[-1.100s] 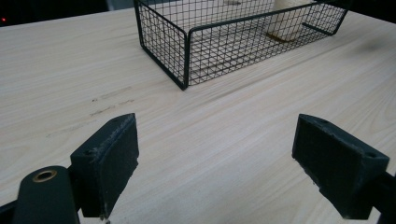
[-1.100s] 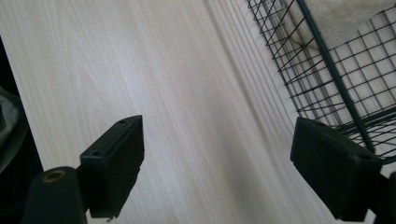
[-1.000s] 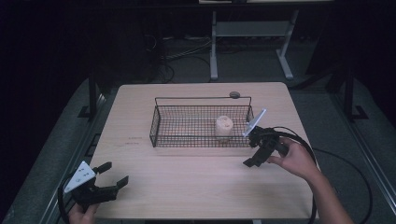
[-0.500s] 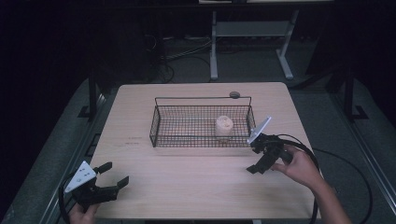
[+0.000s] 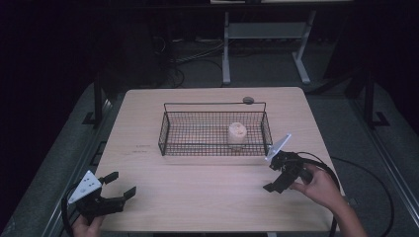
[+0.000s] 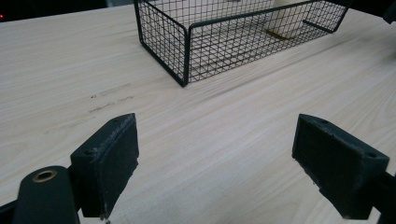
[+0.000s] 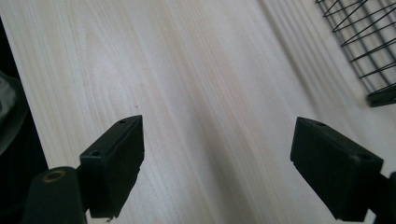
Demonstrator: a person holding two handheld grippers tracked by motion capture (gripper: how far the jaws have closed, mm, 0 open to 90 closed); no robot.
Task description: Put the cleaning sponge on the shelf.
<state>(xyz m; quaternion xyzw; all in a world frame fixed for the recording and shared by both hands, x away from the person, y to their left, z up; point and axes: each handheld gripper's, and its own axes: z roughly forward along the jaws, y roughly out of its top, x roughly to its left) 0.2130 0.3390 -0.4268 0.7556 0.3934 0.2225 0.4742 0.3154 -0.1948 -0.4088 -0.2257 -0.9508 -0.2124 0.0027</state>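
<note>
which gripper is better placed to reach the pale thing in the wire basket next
Right, probably. The right gripper sits open just off the wire basket's near right corner, close to the pale object inside. The left gripper, also open, rests at the table's near left edge, much farther away.

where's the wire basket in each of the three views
High view: the wire basket sits mid-table, past both grippers.
Left gripper view: top centre to top right, near corner toward the camera.
Right gripper view: just a corner at the top right edge.
Shared landmark: the pale wooden table under it, seen in all three.
</note>
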